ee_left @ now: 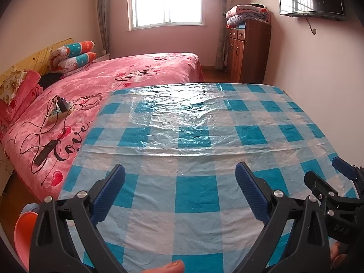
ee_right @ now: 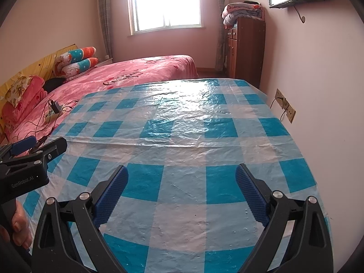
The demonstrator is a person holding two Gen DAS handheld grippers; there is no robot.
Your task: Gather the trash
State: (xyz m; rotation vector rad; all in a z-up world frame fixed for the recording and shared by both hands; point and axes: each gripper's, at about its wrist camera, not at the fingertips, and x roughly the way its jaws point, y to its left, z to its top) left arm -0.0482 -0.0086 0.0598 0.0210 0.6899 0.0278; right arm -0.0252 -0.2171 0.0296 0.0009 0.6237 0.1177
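Bedroom, blue-and-white checked plastic tablecloth (ee_left: 195,191) beside pink bed (ee_left: 95,86).
Your left gripper (ee_left: 179,177) and right gripper (ee_right: 182,177) hover above it, jaws apart, empty. No trash visible; search step. Next, you likely scan elsewhere before reaching.

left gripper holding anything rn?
No: the left gripper is open, its blue pads spread wide over the checked tablecloth with nothing between them.

Walls: pale pink
Window (ee_left: 165,1): bright daylight
Bed (ee_left: 127,75): pink cover
Cabinet (ee_left: 249,50): brown wood, folded quilts (ee_left: 246,13) on top
Table (ee_left: 204,141): blue-checked cloth
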